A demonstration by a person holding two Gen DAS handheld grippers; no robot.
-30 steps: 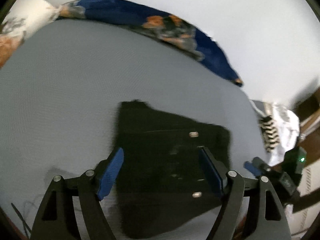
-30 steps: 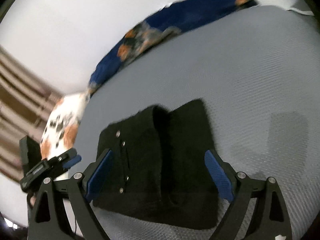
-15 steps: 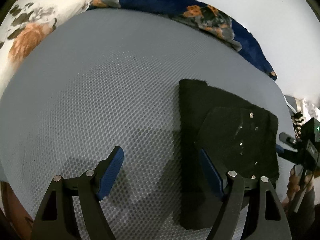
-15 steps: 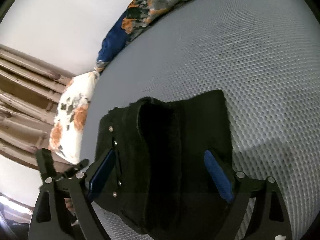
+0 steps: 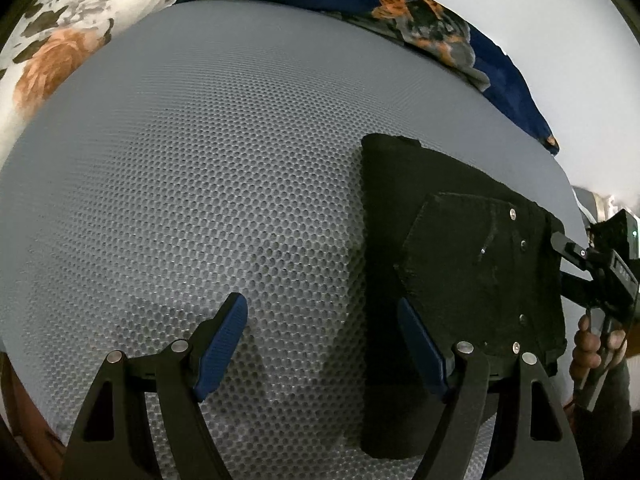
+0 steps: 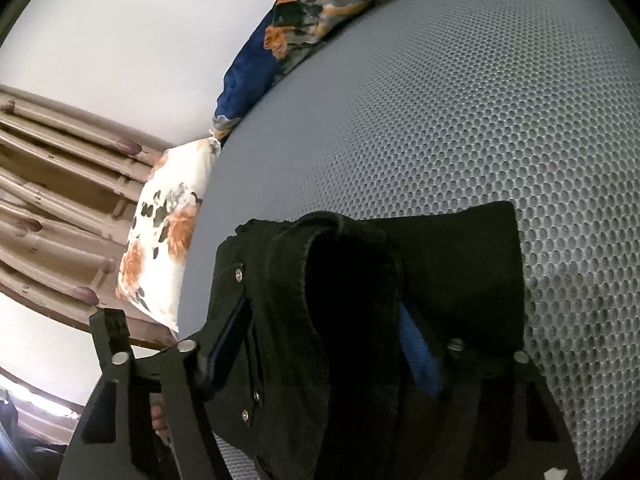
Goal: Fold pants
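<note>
Black jeans (image 5: 472, 264), already folded small, lie on the mattress (image 5: 200, 180); my right gripper (image 6: 320, 340) is closing round them to lift, while my left gripper (image 5: 324, 344) gapes, empty.

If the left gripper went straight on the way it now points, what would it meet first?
Most likely the bare grey mesh mattress: nothing lies between the open fingers of the left gripper. The folded black pants sit just off its right finger, so that finger might brush their edge; depth is unclear.
</note>
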